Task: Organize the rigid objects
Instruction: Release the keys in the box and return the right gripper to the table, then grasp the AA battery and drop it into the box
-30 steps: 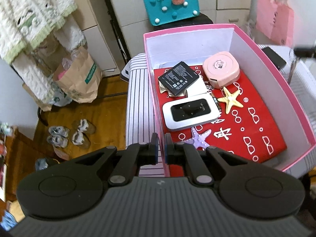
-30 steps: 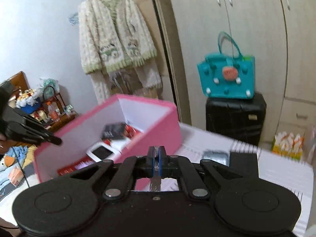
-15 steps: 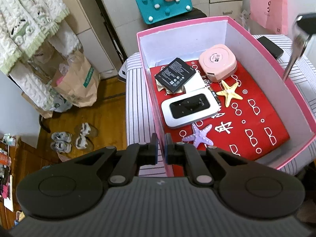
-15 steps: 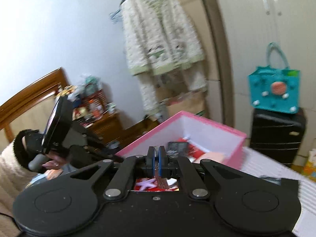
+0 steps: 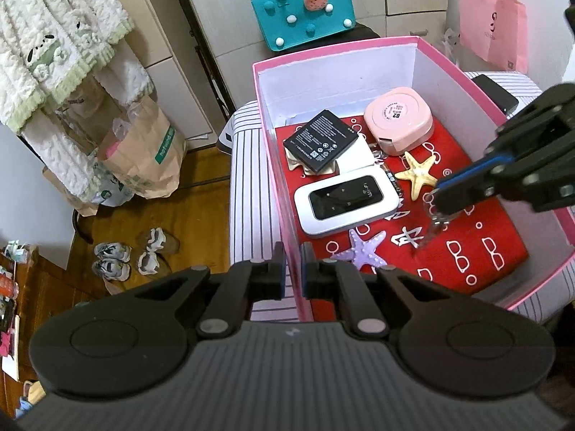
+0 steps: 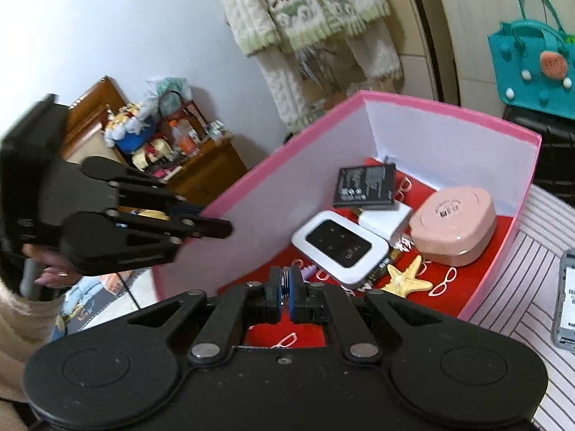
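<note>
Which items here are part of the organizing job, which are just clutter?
Job:
- pink cardboard box, gripped by left gripper
- small metal key in right gripper
- white wifi router
- yellow starfish

Clutter:
- teal felt bag
- brown paper bag

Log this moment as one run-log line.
left claw: shut on pink box wall | right claw: shut on keys, over box interior

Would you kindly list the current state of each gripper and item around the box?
Left gripper: shut on the pink cardboard box wall.
Right gripper: shut on a small silver metal piece, over the box.
Pink cardboard box: open, lidless.
White pocket wifi router: flat, screen up.
Black rectangular battery: label up, propped on other items.
</note>
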